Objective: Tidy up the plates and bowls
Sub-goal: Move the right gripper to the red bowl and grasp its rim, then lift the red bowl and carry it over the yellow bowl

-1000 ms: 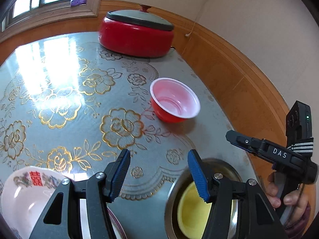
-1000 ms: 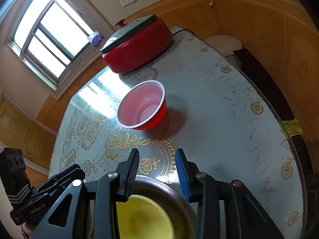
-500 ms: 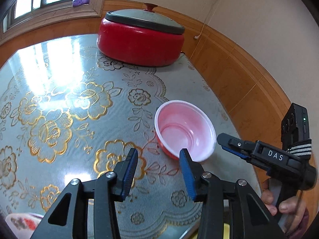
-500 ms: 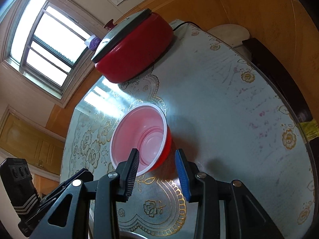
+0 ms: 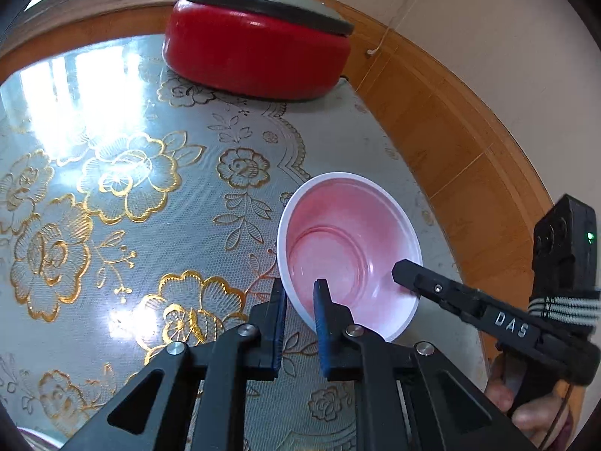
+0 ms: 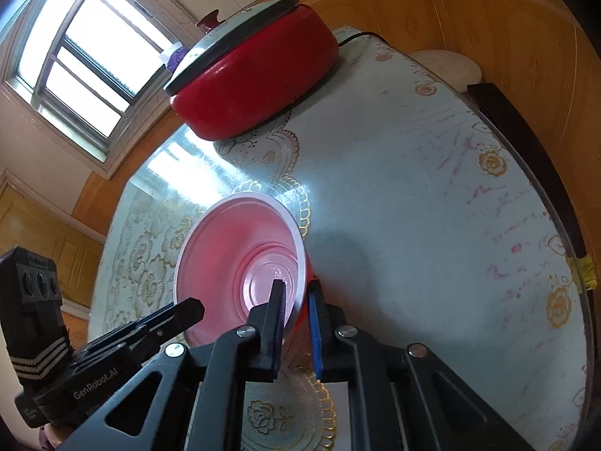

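Note:
A red plastic bowl with a pale pink inside (image 5: 349,251) stands on the flowered tablecloth, also seen in the right wrist view (image 6: 240,259). My left gripper (image 5: 300,300) straddles its near-left rim, one finger inside and one outside, jaws narrowed onto the wall. My right gripper (image 6: 296,300) straddles the right rim the same way; it also shows in the left wrist view (image 5: 409,274). The left gripper shows in the right wrist view (image 6: 188,310). The bowl looks slightly tilted.
A large red electric pot with a grey lid (image 5: 259,37) stands at the far side of the table (image 6: 413,188); it also shows in the right wrist view (image 6: 255,86). The table edge and wooden wall panel run close on the right. A pale round stool (image 6: 443,67) sits beyond the table.
Both grippers moved forward to the red bowl and closed onto its rim from opposite sides. The metal basin with the yellow bowl and the white bowl have dropped out of view.

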Available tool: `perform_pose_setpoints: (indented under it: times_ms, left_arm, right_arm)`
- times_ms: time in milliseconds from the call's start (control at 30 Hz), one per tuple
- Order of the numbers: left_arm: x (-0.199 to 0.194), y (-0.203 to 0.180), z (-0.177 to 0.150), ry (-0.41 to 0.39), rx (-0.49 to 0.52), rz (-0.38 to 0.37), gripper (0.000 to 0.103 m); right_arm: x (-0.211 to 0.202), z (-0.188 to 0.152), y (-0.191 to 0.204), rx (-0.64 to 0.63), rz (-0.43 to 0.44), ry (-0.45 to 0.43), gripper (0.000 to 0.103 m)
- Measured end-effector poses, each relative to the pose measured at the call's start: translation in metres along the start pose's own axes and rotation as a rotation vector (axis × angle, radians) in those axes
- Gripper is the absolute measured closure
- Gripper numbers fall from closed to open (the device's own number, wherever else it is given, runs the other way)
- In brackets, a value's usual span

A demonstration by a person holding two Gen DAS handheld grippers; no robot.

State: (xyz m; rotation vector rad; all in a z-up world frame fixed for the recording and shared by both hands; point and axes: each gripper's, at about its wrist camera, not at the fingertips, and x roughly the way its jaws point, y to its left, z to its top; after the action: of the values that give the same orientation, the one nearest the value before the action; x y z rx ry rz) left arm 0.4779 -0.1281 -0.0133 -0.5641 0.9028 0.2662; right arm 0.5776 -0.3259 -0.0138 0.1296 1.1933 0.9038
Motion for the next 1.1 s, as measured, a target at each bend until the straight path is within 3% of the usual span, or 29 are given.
perform_pose_setpoints:
  times_ms: [667, 1100]
  left_arm:
    - [-0.090, -0.032, -0.072, -0.124, 0.127, 0.005, 0.088]
    - [-0.115, -0.039, -0.102, -0.110, 0.169, -0.034, 0.088]
  right_arm:
    - [-0.069, -0.068, 0.032, -0.058, 0.032, -0.045, 0.092]
    - [-0.098, -0.109, 0.035, -0.046, 0.018, -0.084, 0.092]
